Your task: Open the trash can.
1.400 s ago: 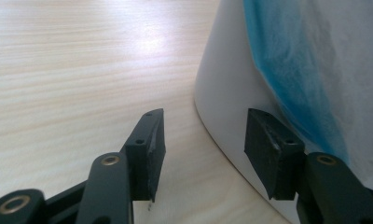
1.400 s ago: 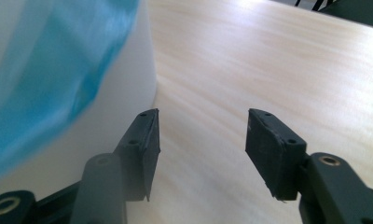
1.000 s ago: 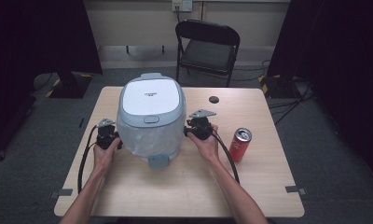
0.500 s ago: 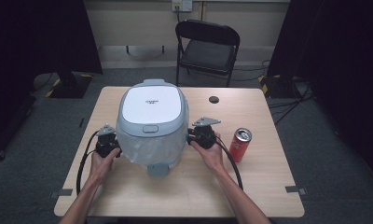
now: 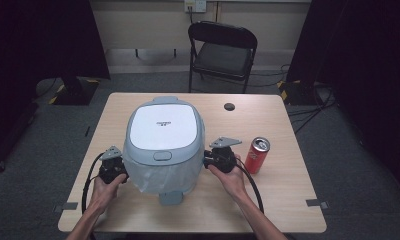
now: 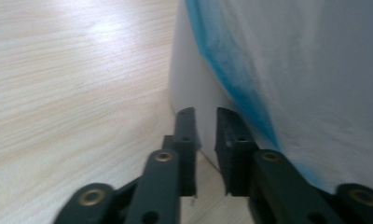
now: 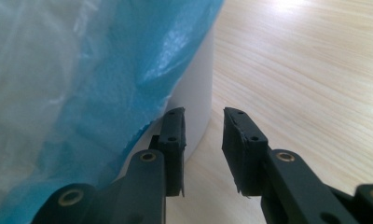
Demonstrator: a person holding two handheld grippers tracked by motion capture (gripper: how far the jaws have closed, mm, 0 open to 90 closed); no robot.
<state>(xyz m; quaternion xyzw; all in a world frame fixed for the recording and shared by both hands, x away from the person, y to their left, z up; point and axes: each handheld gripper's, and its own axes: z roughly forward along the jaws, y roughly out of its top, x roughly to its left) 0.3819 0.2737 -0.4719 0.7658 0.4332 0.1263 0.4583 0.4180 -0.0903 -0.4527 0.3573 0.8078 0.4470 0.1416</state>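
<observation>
Compared with the earlier frame, the big white and pale-blue cooker [image 5: 164,145] has been slid toward the near edge of the table [image 5: 288,200], and both hands have been brought nearer along with it. It's now parked roughly mid-table, a bit left of centre, with its lid down and a clear plastic wrap hung around its lower body. The left gripper [image 5: 119,170] is pressed against the cooker's left side; its jaws have just been closing and are seen in the left gripper view [image 6: 207,140] nearly together, a narrow slit left between them, nothing pinched, tips right at the white base by the blue-tinted wrap. The right gripper [image 5: 210,159] is set against the cooker's right side; its jaws have also been closing a little, but a clear gap is kept between them in the right gripper view [image 7: 202,140], nothing between the pads, one jaw tucked beside the white base. A red can [image 5: 258,155] is stood just right of the right hand, and a small dark disc [image 5: 230,106] is left at the far side.
</observation>
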